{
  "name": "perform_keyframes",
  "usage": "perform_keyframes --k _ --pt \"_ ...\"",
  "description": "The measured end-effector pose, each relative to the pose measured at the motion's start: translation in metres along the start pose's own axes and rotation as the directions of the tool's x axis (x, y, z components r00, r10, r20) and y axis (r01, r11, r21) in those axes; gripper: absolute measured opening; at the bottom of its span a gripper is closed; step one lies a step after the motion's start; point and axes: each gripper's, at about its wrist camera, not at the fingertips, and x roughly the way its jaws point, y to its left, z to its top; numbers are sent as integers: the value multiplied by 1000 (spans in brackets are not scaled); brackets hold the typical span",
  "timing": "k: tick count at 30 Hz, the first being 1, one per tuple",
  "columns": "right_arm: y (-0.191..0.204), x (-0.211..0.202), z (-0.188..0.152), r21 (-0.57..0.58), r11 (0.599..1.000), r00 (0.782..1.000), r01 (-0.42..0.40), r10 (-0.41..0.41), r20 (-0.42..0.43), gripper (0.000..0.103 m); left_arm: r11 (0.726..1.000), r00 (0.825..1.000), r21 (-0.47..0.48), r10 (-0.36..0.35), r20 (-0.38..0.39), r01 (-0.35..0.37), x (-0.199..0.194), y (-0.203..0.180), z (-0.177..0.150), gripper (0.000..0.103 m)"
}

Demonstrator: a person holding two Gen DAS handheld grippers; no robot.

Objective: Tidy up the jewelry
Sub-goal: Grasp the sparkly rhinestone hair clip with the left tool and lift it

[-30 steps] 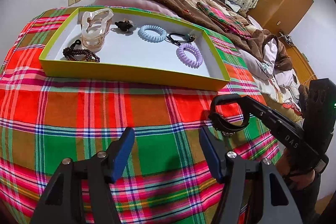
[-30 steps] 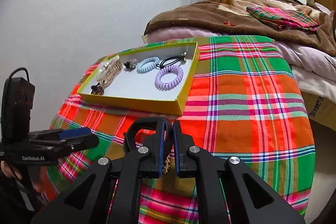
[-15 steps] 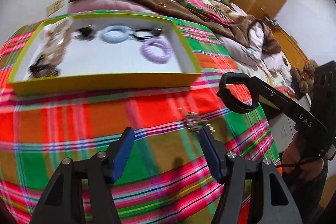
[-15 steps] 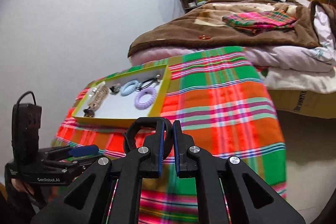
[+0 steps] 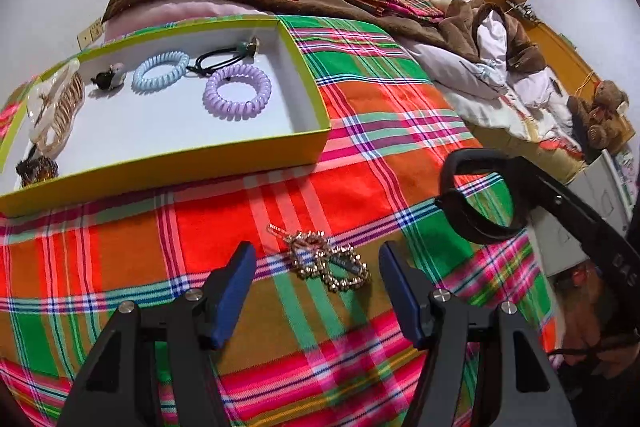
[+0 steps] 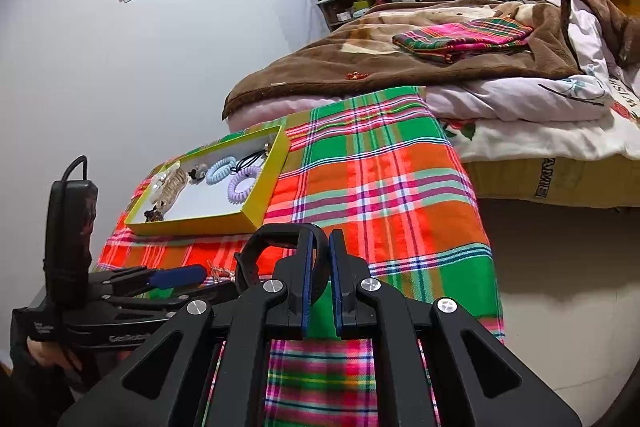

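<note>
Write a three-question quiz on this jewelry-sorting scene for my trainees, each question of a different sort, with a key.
1. True or false: the left tool is shut on the beaded gold hair clip.
2. Multiple choice: what does the right tool hold? A) a purple coil hair tie B) a black band C) a wooden bead bracelet
3. Fill in: the blue coil hair tie lies inside the yellow-green ____.

Key:
1. False: its jaws stand open on either side of the clip, which lies on the plaid cloth.
2. B: the black band is clamped between the shut jaws.
3. Box.
</note>
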Motion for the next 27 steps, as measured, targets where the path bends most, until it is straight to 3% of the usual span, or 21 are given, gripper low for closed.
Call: perform_keyframes --k 8,12,18,23,27 --pt "-7 -4 0 12 1000 1000 -21 20 14 8 985 987 75 158 -13 -156 3 -9 -4 66" --pt "-7 -2 0 14 999 999 -32 32 13 8 979 981 62 194 -12 -193 -3 2 -9 66" --pt "-7 0 -1 17 999 999 -39 39 9 8 991 992 40 128 7 -128 -2 4 -6 66" --pt "-8 0 -1 19 999 999 -36 35 11 8 991 992 45 126 12 -127 2 0 -1 65" --pt "-5 1 -2 14 999 999 -39 39 8 8 989 990 41 138 21 -139 1 1 -1 49"
